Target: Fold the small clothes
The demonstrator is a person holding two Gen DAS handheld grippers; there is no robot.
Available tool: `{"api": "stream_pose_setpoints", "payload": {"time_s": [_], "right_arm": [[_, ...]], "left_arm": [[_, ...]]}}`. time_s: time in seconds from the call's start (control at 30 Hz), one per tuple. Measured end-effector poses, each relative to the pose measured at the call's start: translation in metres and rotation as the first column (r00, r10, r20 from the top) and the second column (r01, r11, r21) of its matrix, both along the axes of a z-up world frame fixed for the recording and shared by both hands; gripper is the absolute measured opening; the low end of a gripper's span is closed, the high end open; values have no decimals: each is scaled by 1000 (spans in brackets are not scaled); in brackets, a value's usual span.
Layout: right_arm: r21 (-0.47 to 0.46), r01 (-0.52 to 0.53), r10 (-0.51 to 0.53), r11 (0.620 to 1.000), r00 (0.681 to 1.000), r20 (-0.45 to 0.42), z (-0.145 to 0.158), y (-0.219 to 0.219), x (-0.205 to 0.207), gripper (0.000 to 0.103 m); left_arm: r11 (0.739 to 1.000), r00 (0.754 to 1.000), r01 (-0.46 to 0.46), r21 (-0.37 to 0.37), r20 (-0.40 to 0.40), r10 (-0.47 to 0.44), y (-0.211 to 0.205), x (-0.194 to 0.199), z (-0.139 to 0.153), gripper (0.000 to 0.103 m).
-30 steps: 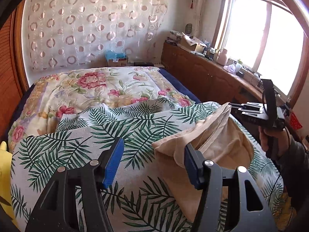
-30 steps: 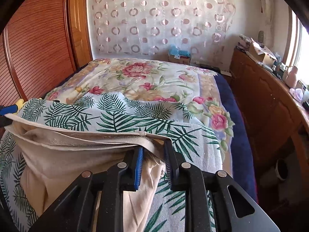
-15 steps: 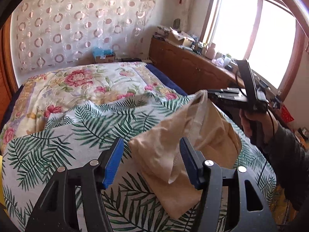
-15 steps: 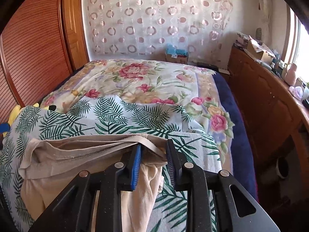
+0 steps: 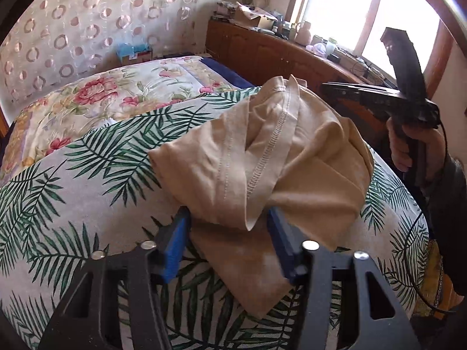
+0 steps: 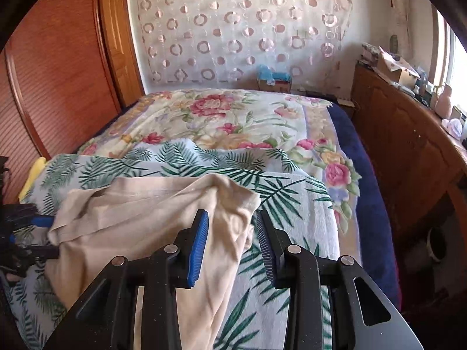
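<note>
The left gripper (image 5: 227,242), fingers just closing, brackets the beige garment (image 5: 262,157) on the palm-print cover (image 5: 87,180).

The garment (image 5: 280,157) is plain beige with tonal stitching. It lies on a white cover (image 5: 96,180) printed with green palm fronds, beside a cream quilt (image 6: 233,116) with pink roses. The claw pads (image 6: 198,250) are blue on black.

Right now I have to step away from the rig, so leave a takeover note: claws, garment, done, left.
Left claw: closing around a bunched fold of the beige garment; pads not clearly pressing.
Right claw: jaws have just been opening, its corner has been let go, cloth lies loose below.
Garment: heaped on the palm-print cover of the bed.
Done: one side brought over.
Left: flatten and finish folding.
</note>
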State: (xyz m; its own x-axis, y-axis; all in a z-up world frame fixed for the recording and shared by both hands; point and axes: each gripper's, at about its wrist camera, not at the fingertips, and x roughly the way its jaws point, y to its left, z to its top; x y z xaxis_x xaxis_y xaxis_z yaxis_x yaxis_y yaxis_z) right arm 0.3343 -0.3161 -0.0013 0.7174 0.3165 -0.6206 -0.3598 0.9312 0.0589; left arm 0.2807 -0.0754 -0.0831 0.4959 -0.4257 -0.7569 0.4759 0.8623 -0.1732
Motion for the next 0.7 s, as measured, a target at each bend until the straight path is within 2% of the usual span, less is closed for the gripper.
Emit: {"api": "stream_pose_setpoints", "payload": {"time_s": [0.07, 0.1, 0.17, 0.3, 0.4, 0.5, 0.57, 0.6, 0.7], "right_arm": [[11, -3, 3, 1000, 1000, 4, -1, -3, -11, 35], [17, -8, 8, 1000, 1000, 2, -3, -5, -14, 35], [18, -24, 24, 1000, 1000, -4, -5, -6, -19, 35], [13, -38, 38, 999, 999, -1, -8, -7, -21, 35], [24, -43, 43, 999, 999, -4, -9, -8, -21, 35], [18, -44, 44, 999, 999, -11, -13, -7, -20, 35], [20, -39, 39, 999, 999, -15, -14, -7, -19, 35], [21, -34, 34, 999, 999, -16, -15, -8, -19, 35], [36, -24, 25, 999, 999, -32, -18, -9, -16, 35]], "left_arm": [[1000, 1000, 2, 12, 10, -2, -3, 4, -1, 26], [1000, 1000, -5, 12, 14, 5, -2, 7, 0, 11], [1000, 999, -16, -10, 36, 17, 1, 15, 7, 8], [994, 987, -109, -34, 116, 112, 7, 36, 36, 8], [985, 979, -149, -84, 129, 159, 19, 53, 56, 8], [983, 967, -181, -39, 174, 185, 23, 63, 62, 8], [982, 970, -188, -35, 152, 191, 27, 69, 58, 10], [982, 973, -188, -37, 132, 191, 29, 71, 56, 15], [983, 975, -179, -39, 122, 183, 35, 68, 53, 46]]}}
